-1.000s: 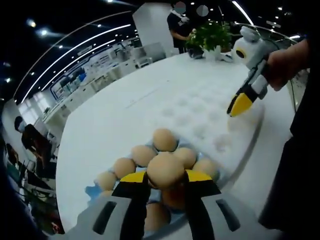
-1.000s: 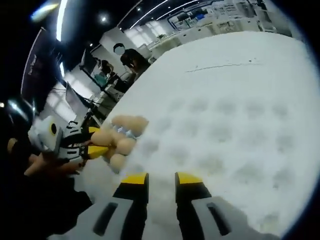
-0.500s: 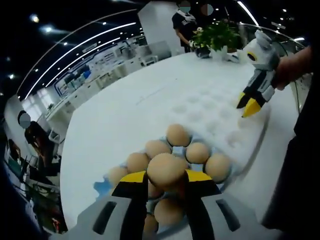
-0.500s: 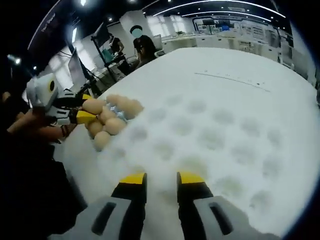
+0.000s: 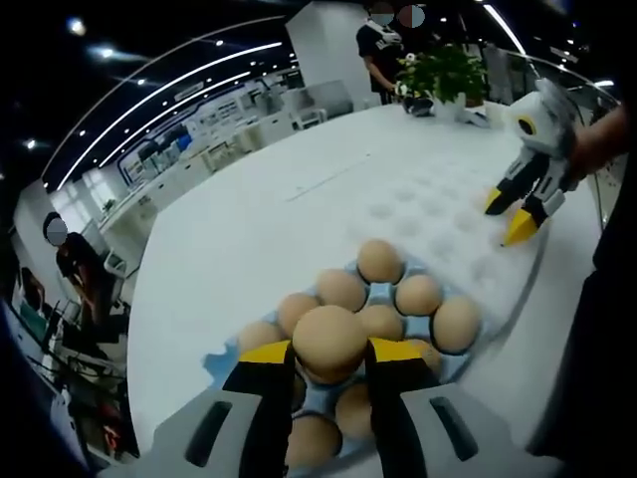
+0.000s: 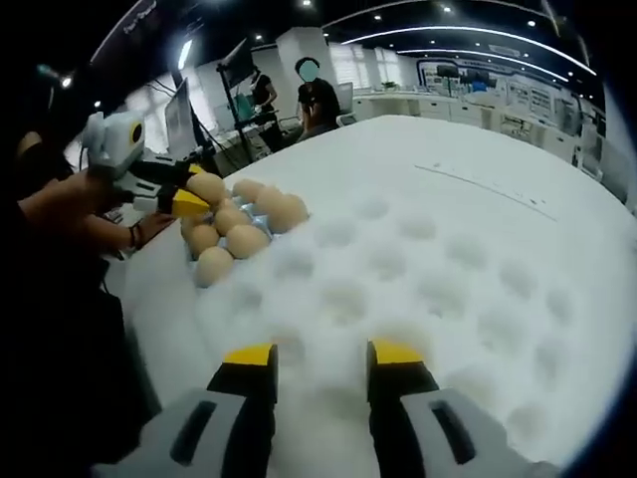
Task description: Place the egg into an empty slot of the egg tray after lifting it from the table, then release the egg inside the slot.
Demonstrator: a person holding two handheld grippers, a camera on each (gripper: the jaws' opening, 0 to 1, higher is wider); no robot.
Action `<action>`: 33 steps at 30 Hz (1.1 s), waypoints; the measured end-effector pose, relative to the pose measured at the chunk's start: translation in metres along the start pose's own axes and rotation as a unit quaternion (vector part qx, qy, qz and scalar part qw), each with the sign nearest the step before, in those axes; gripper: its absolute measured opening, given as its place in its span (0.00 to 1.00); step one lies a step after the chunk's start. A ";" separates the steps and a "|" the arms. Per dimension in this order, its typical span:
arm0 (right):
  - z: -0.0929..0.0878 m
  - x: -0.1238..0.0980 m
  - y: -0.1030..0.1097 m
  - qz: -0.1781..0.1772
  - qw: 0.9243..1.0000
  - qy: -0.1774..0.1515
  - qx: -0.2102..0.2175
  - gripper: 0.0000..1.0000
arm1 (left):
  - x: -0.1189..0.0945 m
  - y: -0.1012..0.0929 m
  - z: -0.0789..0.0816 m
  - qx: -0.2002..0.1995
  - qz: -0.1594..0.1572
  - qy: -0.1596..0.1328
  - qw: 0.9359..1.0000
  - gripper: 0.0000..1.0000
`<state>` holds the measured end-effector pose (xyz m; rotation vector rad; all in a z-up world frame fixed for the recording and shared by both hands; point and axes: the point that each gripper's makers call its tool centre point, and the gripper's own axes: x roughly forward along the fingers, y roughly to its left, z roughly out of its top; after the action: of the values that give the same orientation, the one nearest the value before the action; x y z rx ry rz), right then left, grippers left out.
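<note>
- Centrally, the egg (image 5: pixel 328 342) appeared tan, matte and smooth, its long axis lying roughly crosswise between the jaws.
- Left tongs (image 5: pixel 328 356) clamped the egg above the egg tray (image 5: pixel 221 360), over the other eggs (image 5: pixel 398 291).
- Right tongs (image 6: pixel 321 357) stood parted, gripping nothing, above the white surface (image 6: pixel 468 139).

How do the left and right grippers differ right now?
The left gripper is shut on an egg; the right gripper is open and holds nothing. The left hangs over the filled blue tray of eggs; the right hangs over the white tray, whose slots are all empty. Both have yellow-tipped jaws and are hand-held.
</note>
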<state>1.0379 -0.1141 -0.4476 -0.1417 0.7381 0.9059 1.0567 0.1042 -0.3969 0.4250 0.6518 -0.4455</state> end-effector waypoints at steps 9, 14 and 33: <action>0.000 0.001 0.004 -0.005 0.999 -0.014 -0.030 0.45 | -0.001 0.015 -0.014 -0.005 0.009 0.015 1.000 0.28; 0.001 0.001 0.003 -0.010 0.999 -0.022 -0.028 0.45 | -0.001 0.022 -0.018 -0.005 0.014 0.020 1.000 0.28; 0.003 0.002 0.004 -0.019 0.999 -0.042 -0.024 0.49 | 0.004 0.051 -0.016 -0.005 0.037 0.025 0.999 0.28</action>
<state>1.0376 -0.1089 -0.4461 -0.1584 0.6353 0.8891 1.0784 0.1537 -0.3995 0.4502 0.6851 -0.3610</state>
